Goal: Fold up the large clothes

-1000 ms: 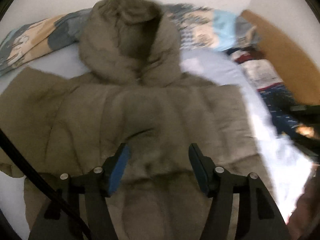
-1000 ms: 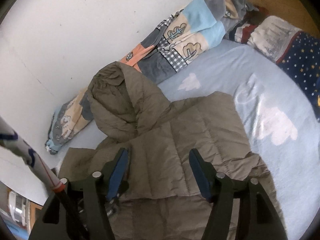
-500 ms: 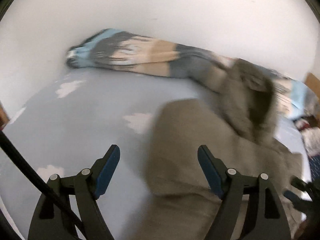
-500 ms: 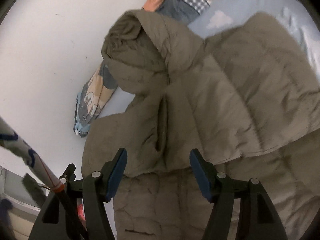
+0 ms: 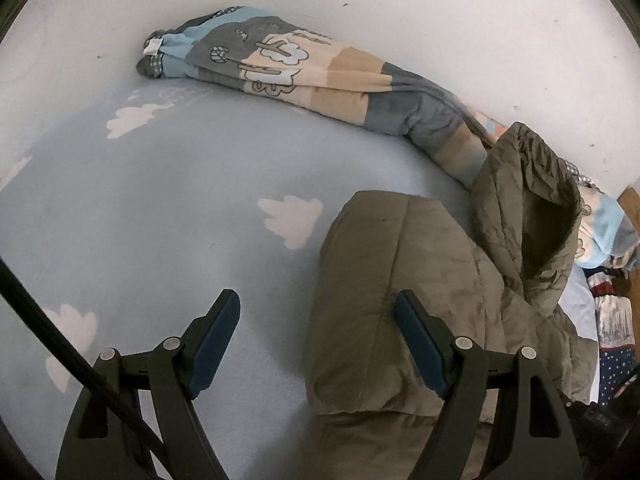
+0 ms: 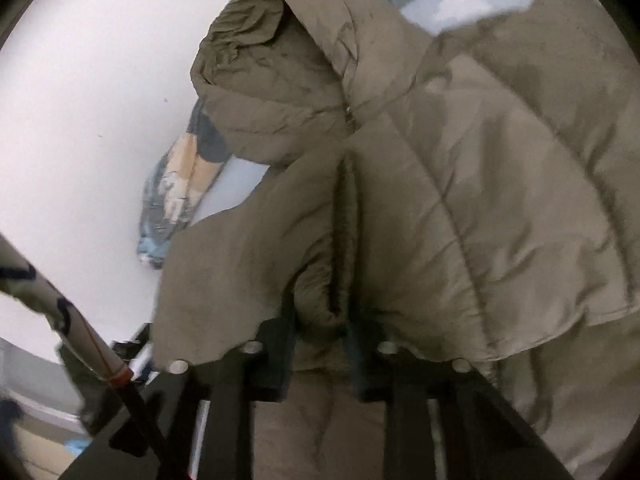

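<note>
So right gripper (image 6: 320, 344) just closed, pinching jacket (image 6: 460, 184) fold to drag it; left gripper (image 5: 316, 344) spread, empty, above bed (image 5: 160, 208) edge of jacket.

Matt quilted cloth jacket (image 5: 400, 320) on smooth cotton sheet (image 5: 160, 200).

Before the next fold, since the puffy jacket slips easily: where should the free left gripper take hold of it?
Probably the folded sleeve's rounded outer edge, approached from the bare sheet side. That edge lies flat and exposed between the open left gripper's pads, thinner than the bulky hood. The right gripper, just closing, already pinches jacket fabric.
</note>
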Available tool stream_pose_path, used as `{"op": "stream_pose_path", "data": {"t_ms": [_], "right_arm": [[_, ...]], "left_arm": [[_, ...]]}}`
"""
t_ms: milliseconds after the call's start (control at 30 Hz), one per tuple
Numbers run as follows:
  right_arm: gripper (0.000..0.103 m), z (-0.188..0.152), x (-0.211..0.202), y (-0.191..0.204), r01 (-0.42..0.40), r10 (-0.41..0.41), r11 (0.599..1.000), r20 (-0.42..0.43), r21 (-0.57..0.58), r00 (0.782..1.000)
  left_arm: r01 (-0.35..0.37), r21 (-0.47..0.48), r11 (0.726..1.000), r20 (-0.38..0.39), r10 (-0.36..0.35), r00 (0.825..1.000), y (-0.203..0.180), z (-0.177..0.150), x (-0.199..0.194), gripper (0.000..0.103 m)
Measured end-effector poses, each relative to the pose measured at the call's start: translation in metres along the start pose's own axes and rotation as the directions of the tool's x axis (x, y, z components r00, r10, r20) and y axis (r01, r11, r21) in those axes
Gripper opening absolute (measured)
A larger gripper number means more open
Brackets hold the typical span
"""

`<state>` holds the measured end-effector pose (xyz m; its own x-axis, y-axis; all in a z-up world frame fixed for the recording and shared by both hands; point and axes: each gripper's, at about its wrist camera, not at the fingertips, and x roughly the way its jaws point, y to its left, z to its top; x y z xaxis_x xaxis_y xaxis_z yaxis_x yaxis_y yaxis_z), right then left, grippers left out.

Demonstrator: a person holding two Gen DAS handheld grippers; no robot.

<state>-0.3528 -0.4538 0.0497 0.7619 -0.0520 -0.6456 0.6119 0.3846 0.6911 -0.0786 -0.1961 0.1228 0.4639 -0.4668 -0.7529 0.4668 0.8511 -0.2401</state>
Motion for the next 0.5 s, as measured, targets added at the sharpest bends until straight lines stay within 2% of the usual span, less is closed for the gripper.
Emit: {"op": "stream_pose_path", "data": {"t_ms": [67,167,333,433,500], "right_arm": [[0.02,0.002,-0.011,0.007,0.027,-0.026,0.999,0.035,-0.028,0.999],[0.019,0.008,-0.042,0.015,0.092,-0.081,0.993,0.131,-0.077,0.988],[0.019,0.024,-0.092,0.014,0.234,-0.197,0.967,0.281,-0.103,0.939],[0.019,0.033,-0.107,0.0,0.282,-0.246,0.956,0.301,-0.082,0.921],[0.019,0.037,-0.105,-0.011,0.294,-0.267,0.954,0.278,-0.059,0.923]], "left_arm": [[0.001,-0.005,1.0,0.0,-0.001,1.0,-0.002,0.001,0.001,0.079],[0.006,0.007,1.0,-0.002,-0.006,1.0,-0.009,0.001,0.001,0.079],[0.019,0.063,0.998,-0.006,-0.019,1.0,-0.027,-0.008,-0.001,0.079],[0.026,0.117,0.993,-0.031,-0.023,0.999,-0.046,-0.017,0.006,0.079],[0.02,0.172,0.985,-0.048,-0.012,0.999,-0.061,-0.026,0.013,0.079]]}}
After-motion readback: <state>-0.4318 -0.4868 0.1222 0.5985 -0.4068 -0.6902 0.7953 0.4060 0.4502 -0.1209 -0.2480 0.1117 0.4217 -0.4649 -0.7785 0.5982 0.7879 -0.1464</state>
